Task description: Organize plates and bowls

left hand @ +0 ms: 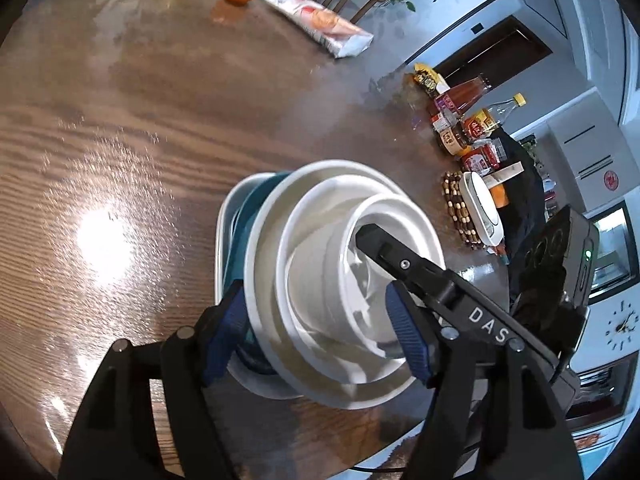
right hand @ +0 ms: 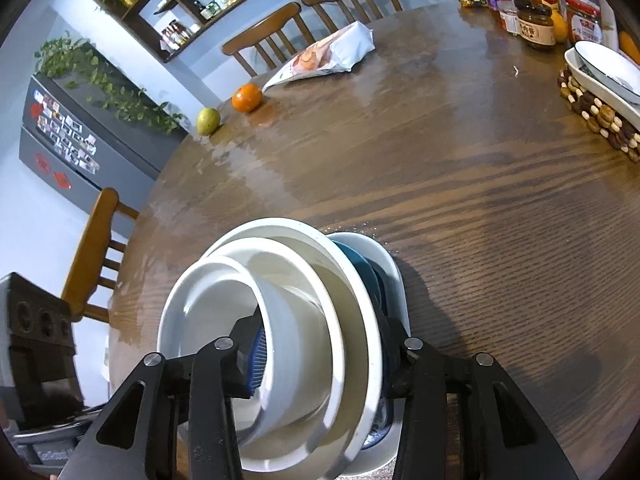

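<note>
A stack of dishes stands on the wooden table point(left hand: 120, 120): a white square plate point(left hand: 224, 232) at the bottom, a teal dish point(left hand: 248, 216), then nested white bowls point(left hand: 320, 280). My left gripper point(left hand: 316, 332) is shut on the stack, one blue pad point(left hand: 224, 332) outside and the other pad point(left hand: 408, 340) inside the bowls. In the right wrist view my right gripper point(right hand: 320, 356) is shut on the same nested bowls point(right hand: 288, 320), its left pad point(right hand: 256, 360) inside the innermost bowl. The teal dish point(right hand: 368, 276) and white plate point(right hand: 392, 276) lie beneath.
An orange point(right hand: 247, 98), a green fruit point(right hand: 208, 121) and a snack bag point(right hand: 332, 54) lie at the far side. Jars and bottles point(right hand: 532, 20) and a white dish on a beaded trivet point(right hand: 600, 76) stand at the right. Chairs point(right hand: 272, 36) ring the table.
</note>
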{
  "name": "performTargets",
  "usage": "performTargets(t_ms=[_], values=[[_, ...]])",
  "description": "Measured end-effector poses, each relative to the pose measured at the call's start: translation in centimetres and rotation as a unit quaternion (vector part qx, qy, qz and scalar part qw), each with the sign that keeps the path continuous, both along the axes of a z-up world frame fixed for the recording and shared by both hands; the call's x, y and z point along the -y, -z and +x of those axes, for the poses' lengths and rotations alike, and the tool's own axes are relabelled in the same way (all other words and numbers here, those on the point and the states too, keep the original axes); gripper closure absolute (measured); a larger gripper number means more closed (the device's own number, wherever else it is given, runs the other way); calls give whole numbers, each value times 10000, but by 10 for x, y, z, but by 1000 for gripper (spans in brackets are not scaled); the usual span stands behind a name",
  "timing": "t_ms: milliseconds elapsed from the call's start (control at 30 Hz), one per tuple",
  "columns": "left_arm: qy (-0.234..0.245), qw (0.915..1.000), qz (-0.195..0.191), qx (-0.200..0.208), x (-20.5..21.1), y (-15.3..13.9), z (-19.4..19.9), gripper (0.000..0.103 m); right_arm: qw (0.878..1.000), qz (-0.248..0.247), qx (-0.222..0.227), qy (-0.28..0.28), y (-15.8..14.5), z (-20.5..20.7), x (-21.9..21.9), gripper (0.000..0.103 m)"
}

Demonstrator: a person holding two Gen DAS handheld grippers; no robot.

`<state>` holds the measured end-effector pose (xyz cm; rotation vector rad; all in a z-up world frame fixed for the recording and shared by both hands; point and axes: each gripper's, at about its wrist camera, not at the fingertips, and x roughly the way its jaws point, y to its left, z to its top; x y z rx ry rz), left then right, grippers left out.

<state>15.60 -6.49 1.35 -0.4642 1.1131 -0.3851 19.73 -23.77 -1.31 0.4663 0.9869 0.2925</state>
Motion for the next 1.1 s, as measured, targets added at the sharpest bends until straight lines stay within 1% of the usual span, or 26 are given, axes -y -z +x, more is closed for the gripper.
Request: performTargets(t_ms=[67,133,167,200,233,267,300,367,467,500,533,600,667,733,833,967,1033,1100], values=[[-16,10000,-5,51,-3,-3,-2,30,10000,-21,27,6,-2,0,1,52],[-36,9999,7,120,-4,-6,-5,25,9999,-89,69,-12,-5,-1,0,48],[-43,9998,2,181,-5,-8,-7,23,9998,-137,124,-34,-8,-2,-1,44],[-53,9996,14,273,-6,-11,-9,19,9997,-173,182,-34,-11,-3,-2,37],[-77,9993,51,360,-7,-14,-12,18,9993,-256,270,15,-15,-5,-1,32],[-114,9989,101,453,-7,-17,-16,17,9984,-376,408,116,-21,-9,0,26],[-134,9984,159,524,-7,-20,-18,17,9974,-458,523,203,-26,-11,1,23],[-134,9971,301,693,-6,-25,-24,17,9946,-595,765,368,-38,-17,5,21],[-126,9933,538,1016,-4,-34,-37,15,9928,-628,951,371,-48,-25,9,20],[-143,9908,678,1161,-3,-36,-43,7,9918,-620,1059,365,-52,-31,10,20],[-177,9881,809,1295,-3,-38,-47,2,9904,-624,1182,364,-55,-37,10,20],[-286,9797,1125,1633,-2,-42,-60,1,9872,-680,1389,387,-60,-46,10,19],[-354,9718,1421,1847,-2,-42,-71,1,9827,-772,1629,422,-63,-59,9,15],[-390,9647,1606,2050,-2,-41,-84,1,9781,-845,1855,417,-65,-72,7,15],[-288,9585,1743,2237,0,-36,-99,1,9726,-871,2127,357,-67,-92,5,15],[-332,9556,1745,2351,0,-28,-115,1,9662,-871,2410,262,-66,-116,1,15],[-408,9540,1761,2393,-1,-24,-124,1,9626,-972,2514,290,-64,-128,-1,15],[-385,9522,1777,2456,0,-21,-131,1,9599,-1071,2576,294,-62,-137,-3,15]])
